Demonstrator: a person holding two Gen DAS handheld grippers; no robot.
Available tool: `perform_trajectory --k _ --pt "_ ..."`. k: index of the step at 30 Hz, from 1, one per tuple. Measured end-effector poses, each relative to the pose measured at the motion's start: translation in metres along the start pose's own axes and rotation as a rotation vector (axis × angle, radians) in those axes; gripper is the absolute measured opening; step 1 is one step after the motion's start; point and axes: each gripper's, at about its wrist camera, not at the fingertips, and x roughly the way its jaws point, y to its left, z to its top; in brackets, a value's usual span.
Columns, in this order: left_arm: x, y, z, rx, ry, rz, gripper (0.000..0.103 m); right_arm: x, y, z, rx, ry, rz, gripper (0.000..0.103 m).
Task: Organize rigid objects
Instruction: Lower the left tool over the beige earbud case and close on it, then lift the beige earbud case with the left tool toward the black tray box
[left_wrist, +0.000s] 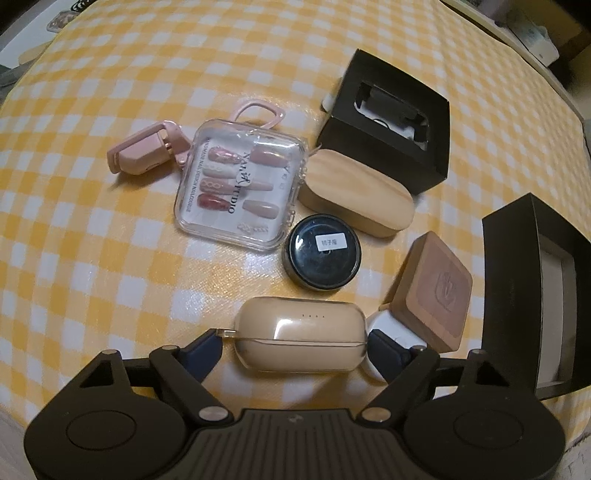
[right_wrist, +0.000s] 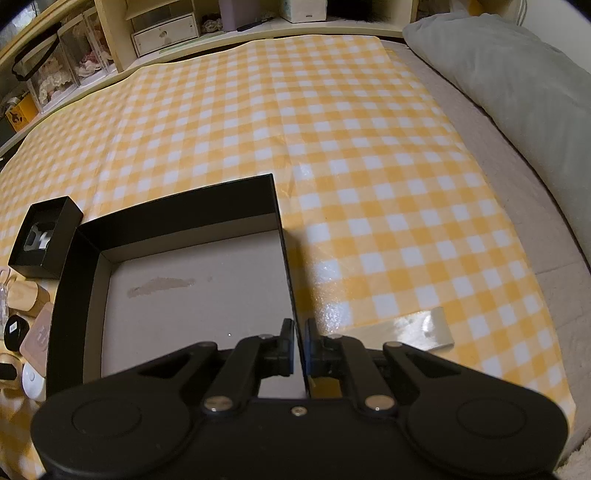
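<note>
A beige earbud case (left_wrist: 299, 339) in a clear cover lies on the checked cloth between the fingers of my left gripper (left_wrist: 295, 349). The jaws stand wide on either side of it, and a small gap shows at the left pad (left_wrist: 208, 349). Beyond the case are a black round jar (left_wrist: 321, 254), a clear box of false nails (left_wrist: 240, 188), a pink eyelash curler (left_wrist: 144, 151), an oval wooden box (left_wrist: 354, 199) and a square wooden box (left_wrist: 436, 291). My right gripper (right_wrist: 300, 343) is shut on the right wall of the large black tray box (right_wrist: 177, 221), whose floor is bare.
A small black box (left_wrist: 391, 122) with a cut-out top stands behind the oval wooden box. A white round object (left_wrist: 384, 328) lies by my left gripper's right finger. The large black box's wall (left_wrist: 517, 288) rises at the right. A grey cushion (right_wrist: 509, 74) and shelves (right_wrist: 110, 40) border the cloth.
</note>
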Motion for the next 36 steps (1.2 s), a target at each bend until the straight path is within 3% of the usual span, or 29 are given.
perform_trajectory --k 14,20,23,26,36 --pt "-0.028 0.01 -0.006 -0.115 -0.089 -0.128 0.085 0.004 -0.003 0.0 0.008 0.024 0.002 0.006" --pt "-0.044 0.007 -0.008 -0.102 -0.172 -0.161 0.085 0.004 -0.001 -0.001 0.01 0.024 0.003 0.006" --pt "-0.061 -0.012 -0.01 -0.037 -0.252 -0.175 0.085 0.004 -0.001 -0.001 0.009 0.025 0.004 0.006" --pt "-0.07 -0.04 -0.011 0.024 -0.283 -0.209 0.085 0.005 -0.001 -0.001 0.011 0.029 0.014 0.006" --pt "-0.042 -0.167 -0.007 0.132 -0.207 -0.358 0.085 0.005 -0.001 -0.003 0.0 0.029 0.024 0.006"
